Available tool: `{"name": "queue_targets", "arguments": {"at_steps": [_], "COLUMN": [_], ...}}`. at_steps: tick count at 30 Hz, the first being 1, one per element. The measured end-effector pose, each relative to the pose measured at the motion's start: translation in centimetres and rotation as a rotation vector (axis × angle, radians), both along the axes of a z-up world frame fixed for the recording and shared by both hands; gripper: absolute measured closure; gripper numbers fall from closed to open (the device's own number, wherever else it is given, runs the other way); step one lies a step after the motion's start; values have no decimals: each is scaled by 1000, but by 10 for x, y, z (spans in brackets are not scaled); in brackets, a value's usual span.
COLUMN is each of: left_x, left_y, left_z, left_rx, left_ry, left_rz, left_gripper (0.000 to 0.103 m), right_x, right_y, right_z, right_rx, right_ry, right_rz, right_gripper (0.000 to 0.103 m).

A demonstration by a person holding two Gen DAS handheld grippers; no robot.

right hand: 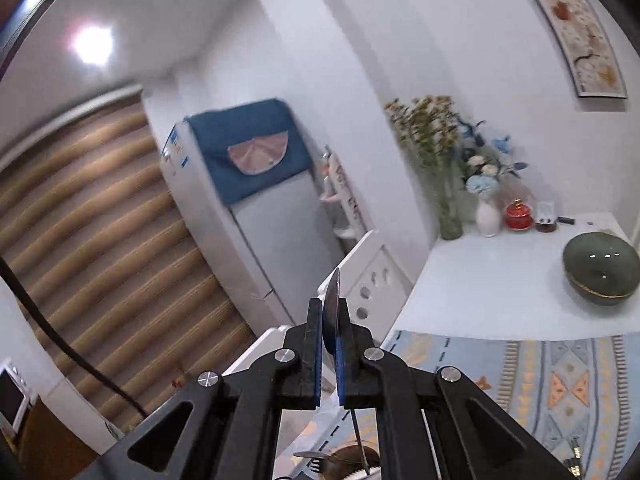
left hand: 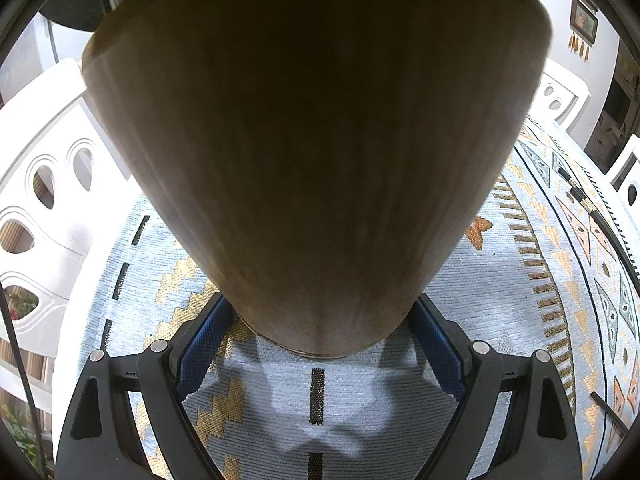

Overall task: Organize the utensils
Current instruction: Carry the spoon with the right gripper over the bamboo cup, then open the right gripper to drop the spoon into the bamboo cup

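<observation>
My left gripper is shut on a tall beige-brown utensil holder that stands on the patterned tablecloth and fills most of the left wrist view. My right gripper is shut on a metal spoon, gripped by its bowl, which sticks up between the blue pads. Its thin handle hangs down toward the holder's dark mouth at the bottom edge, where other utensil ends show.
Black chopsticks lie on the cloth at the right. White chairs stand around the table. A green bowl, vases of flowers and a red jar sit on the white counter.
</observation>
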State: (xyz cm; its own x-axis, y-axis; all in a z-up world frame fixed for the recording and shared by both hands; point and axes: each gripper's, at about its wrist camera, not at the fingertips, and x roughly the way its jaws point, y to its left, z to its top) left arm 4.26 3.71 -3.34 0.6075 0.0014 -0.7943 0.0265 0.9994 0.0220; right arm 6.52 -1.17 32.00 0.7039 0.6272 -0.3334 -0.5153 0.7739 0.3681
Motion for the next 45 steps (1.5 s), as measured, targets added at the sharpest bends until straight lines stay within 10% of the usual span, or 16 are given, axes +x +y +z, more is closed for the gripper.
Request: {"name": "queue_targets", "arguments": {"at_steps": [18, 29, 34, 45], "left_x": [0, 0, 0, -1], "left_y": [-2, -1, -2, -1], "left_z": [0, 0, 0, 1], "left_rx": [-1, -1, 0, 1], "left_ry": [0, 0, 0, 1], "left_rz": [0, 0, 0, 0], "left_gripper": [13, 13, 13, 13], "right_x": [33, 24, 20, -16], "right_y": [39, 32, 15, -93], "right_z": [-100, -94, -79, -4], "right_rx": [-60, -107, -106, 52], "right_ry": [154, 155, 166, 20], "right_rz": [-5, 22, 35, -142], "right_gripper": [98, 98, 80, 77]}}
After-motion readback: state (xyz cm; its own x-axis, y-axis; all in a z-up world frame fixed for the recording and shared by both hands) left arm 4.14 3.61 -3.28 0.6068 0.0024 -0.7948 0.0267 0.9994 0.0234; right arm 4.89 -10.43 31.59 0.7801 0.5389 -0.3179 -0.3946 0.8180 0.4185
